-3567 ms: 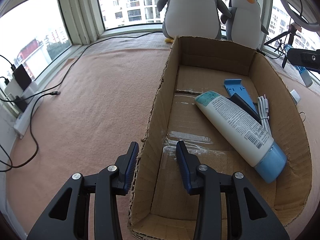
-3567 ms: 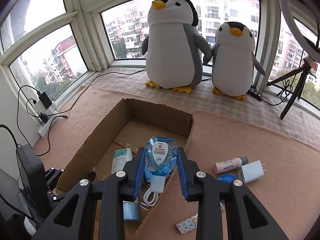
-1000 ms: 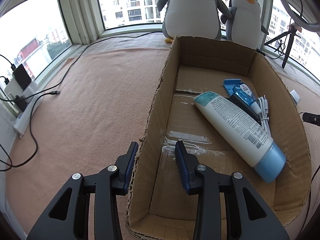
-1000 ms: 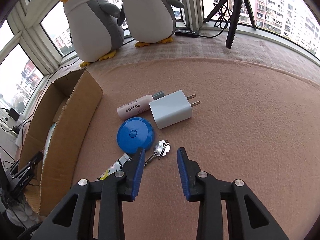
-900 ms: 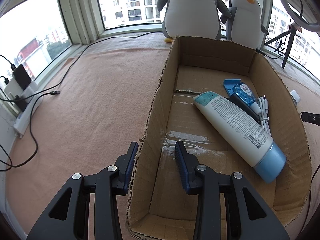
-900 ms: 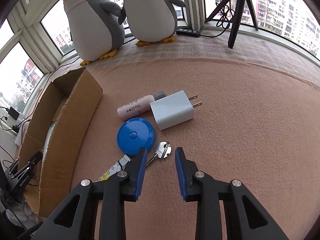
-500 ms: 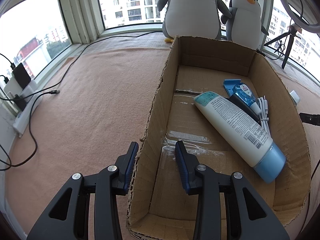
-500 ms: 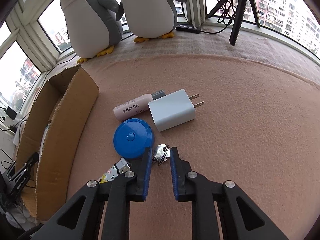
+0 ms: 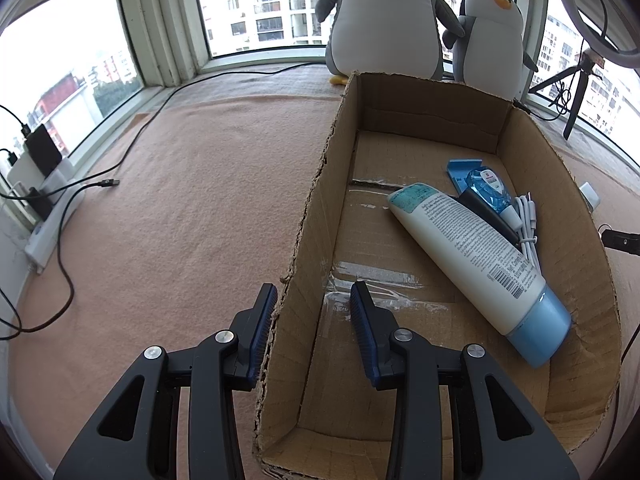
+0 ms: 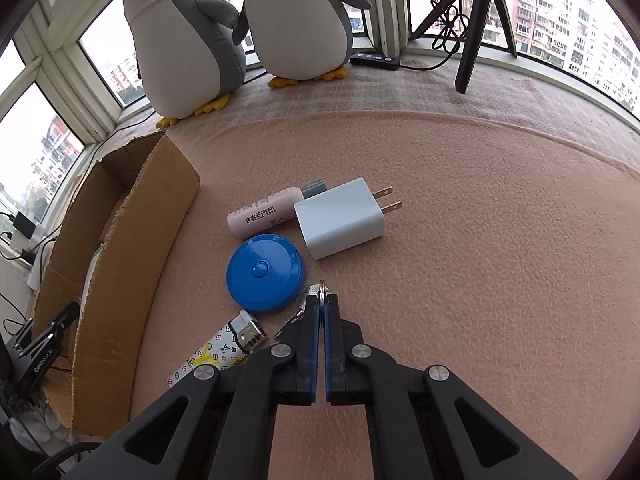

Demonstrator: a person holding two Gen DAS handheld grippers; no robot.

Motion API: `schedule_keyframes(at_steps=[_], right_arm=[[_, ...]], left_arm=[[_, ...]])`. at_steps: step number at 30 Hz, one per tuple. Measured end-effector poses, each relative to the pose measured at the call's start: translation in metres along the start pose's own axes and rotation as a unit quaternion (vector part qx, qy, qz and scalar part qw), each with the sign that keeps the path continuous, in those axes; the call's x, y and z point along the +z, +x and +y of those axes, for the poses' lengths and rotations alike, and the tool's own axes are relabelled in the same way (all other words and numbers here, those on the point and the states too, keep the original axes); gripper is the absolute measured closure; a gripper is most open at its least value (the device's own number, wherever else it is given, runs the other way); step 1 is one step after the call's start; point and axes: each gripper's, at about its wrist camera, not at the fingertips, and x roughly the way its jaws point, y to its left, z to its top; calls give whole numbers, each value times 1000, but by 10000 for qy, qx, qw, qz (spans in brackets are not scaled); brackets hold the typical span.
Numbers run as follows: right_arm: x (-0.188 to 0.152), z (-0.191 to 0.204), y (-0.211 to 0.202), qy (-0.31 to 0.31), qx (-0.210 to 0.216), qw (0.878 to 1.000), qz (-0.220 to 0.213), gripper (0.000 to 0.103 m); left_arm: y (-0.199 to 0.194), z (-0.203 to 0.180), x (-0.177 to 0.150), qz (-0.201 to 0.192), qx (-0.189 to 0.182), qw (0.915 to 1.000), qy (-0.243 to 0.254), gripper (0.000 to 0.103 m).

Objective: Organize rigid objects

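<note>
While several things already lie inside the cardboard box (image 9: 520, 128), the sorting looks to be a little past halfway, judging by what is packed and what is still out. In the left wrist view the box holds a white tube with a light blue cap (image 9: 476, 256) lying slantwise across its floor toward the right wall, and against that wall a blue plastic piece (image 9: 460, 170), a small clear blue bottle (image 9: 490, 190) and a coiled white cable (image 9: 528, 220). The left gripper (image 9: 314, 312) stands wide open astride the box's left wall near its near corner, one finger outside and one inside, pinching nothing. Out on the pink carpet (image 10: 480, 240), just beside the box's right wall, five things wait: a pink tube (image 10: 264, 216) touching a white plug adapter (image 10: 340, 220), a round blue disc (image 10: 264, 272) in front of them, a patterned lighter (image 10: 220, 350) nearer the camera, and a key on a ring (image 10: 314, 294) close beside the disc. The right gripper (image 10: 322, 308) has its jaws drawn almost together on the key's ring, the key low at the carpet; whether it has left the carpet I cannot tell. Carrying it into the box seems the step in hand, with four more to follow.
</note>
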Motion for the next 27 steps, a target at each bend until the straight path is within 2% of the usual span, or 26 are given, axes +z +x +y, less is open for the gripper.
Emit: schedule_keyframes(at_steps=[14, 22, 27], right_arm=[[-1, 35, -53, -494, 244, 9975, -433, 101], [-6, 82, -84, -910, 734, 9913, -598, 101], [-14, 121, -89, -1239, 1148, 9843, -513, 101]], left_arm=[[0, 0, -1, 5, -44, 10000, -67, 68], [-1, 1, 0, 2, -81, 9999, -72, 68], [-1, 1, 0, -10, -85, 9999, -62, 68]])
